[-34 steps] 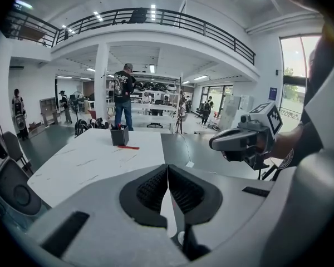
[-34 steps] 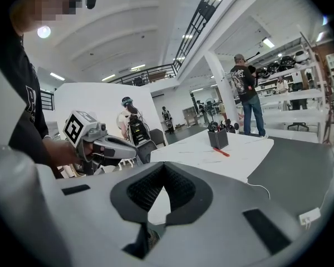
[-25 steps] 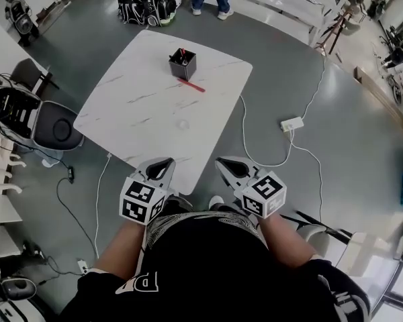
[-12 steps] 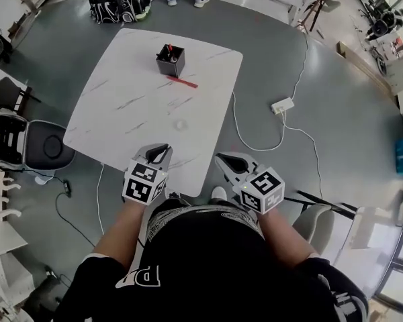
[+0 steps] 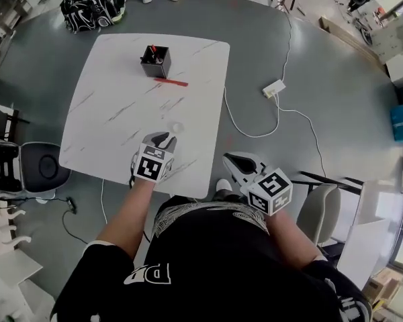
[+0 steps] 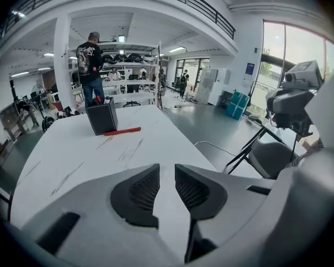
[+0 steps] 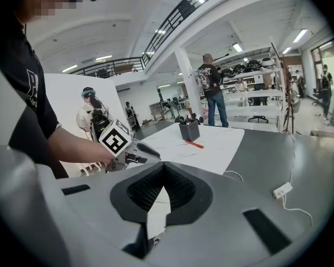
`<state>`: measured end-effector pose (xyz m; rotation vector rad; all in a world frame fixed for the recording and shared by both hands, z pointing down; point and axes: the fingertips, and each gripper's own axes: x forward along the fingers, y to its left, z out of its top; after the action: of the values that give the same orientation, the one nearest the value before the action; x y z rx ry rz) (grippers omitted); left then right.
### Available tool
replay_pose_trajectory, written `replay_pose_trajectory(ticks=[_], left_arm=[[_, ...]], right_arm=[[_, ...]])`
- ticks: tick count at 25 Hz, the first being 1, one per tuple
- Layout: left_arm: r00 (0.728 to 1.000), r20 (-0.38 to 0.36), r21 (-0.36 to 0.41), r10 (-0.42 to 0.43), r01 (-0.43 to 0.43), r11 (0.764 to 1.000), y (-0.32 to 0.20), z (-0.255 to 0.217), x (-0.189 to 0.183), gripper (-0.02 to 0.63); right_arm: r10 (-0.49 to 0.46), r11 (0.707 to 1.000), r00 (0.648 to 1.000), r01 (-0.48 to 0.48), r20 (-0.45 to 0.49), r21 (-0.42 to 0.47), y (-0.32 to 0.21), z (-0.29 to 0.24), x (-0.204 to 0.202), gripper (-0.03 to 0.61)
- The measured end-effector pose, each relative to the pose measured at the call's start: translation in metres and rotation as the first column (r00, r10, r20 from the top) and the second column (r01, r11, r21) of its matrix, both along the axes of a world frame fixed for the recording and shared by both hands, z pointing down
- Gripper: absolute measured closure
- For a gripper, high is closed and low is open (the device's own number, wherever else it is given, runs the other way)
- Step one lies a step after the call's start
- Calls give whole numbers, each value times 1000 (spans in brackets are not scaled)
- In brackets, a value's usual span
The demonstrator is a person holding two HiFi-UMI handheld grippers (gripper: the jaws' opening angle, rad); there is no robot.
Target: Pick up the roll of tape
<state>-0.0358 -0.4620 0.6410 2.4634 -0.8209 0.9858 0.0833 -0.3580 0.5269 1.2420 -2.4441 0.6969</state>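
The roll of tape (image 5: 178,127) is a small pale ring lying on the white marble table (image 5: 107,119), near its front half. My left gripper (image 5: 162,137) hovers over the table just short of the tape and a little to its left. Its jaws have just been opening; they stand slightly apart with nothing between them (image 6: 167,177). The tape does not show in the left gripper view. My right gripper (image 5: 230,158) hangs off the table's right front corner, above the floor, with its tips touching (image 7: 163,166) and nothing held.
A black pen holder (image 5: 154,60) stands at the far side of the table with a red pen (image 5: 171,82) lying in front of it. A white cable and power strip (image 5: 273,88) lie on the floor to the right. Chairs (image 5: 43,168) stand to the left; a person (image 6: 90,60) stands beyond the table.
My left gripper has moved forward from the table's near edge to over the table, close to the tape, and its jaws have parted. The right gripper has barely shifted.
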Motion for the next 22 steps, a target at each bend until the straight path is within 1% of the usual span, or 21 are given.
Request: replay_pose_trajectory(ticks=[4,9,17,22], left_arm=[[999,26,-16,36,-35,999,-12,20,7,509],[993,92,-81,74,-66,995,-23,59,11,451],[991,101,-96,82,-73,993,-35,85,25,411],[990,113,-112,86,-73,991,-38,94,32,394]], right_arm=[[57,998,998,-57,-8,-16,3,3,9,574],[102,994,995,-103,-16,-30,5,6,16,574],[150,986,988,-152,-31,-69,15,15,31,574],[158,984,987,-160,-32,-76,15,18,35,574]])
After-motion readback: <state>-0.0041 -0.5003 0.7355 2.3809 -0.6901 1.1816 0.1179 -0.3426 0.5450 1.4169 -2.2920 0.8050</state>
